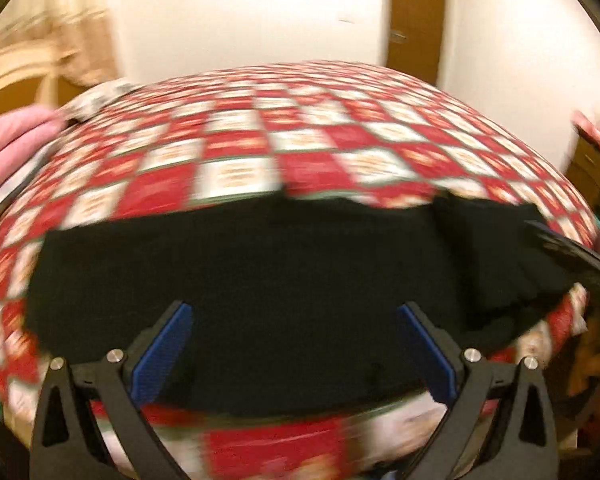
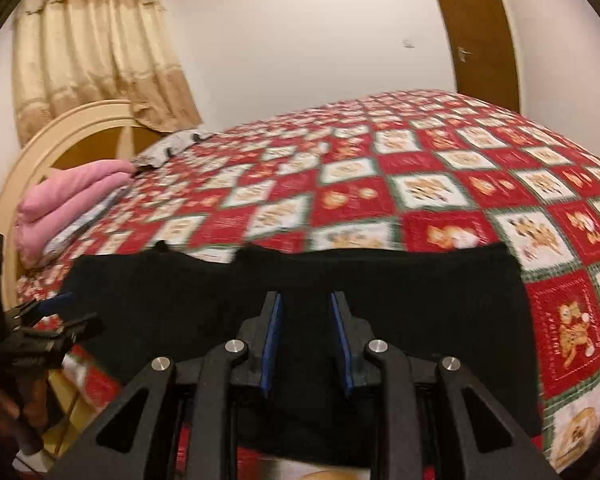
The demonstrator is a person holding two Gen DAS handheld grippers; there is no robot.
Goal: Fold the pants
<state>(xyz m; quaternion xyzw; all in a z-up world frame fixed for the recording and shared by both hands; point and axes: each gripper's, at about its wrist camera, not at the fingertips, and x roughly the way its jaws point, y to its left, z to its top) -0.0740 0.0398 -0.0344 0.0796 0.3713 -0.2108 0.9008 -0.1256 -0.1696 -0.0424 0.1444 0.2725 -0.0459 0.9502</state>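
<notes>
Black pants [image 1: 260, 272] lie spread sideways across the near part of a red-and-white checked bedspread [image 1: 236, 148]. My left gripper [image 1: 296, 320] hovers over their middle, jaws wide open, nothing between the blue pads. In the right wrist view the pants [image 2: 180, 300] run from left to right. My right gripper [image 2: 307, 320] has its jaws close together, with black cloth filling the narrow gap down to the base. From the left wrist view the right gripper [image 1: 556, 244] sits at the pants' right end, where the cloth bunches in folds. The left gripper [image 2: 56, 312] shows at the pants' left end.
A folded pink blanket [image 2: 68, 200] and a patterned pillow [image 2: 180, 140] lie by the cream headboard [image 2: 60, 128]. A beige curtain [image 2: 96, 48] hangs behind, and a brown door [image 2: 476, 32] stands beyond the bed. A person's hand [image 2: 4, 412] holds the left gripper.
</notes>
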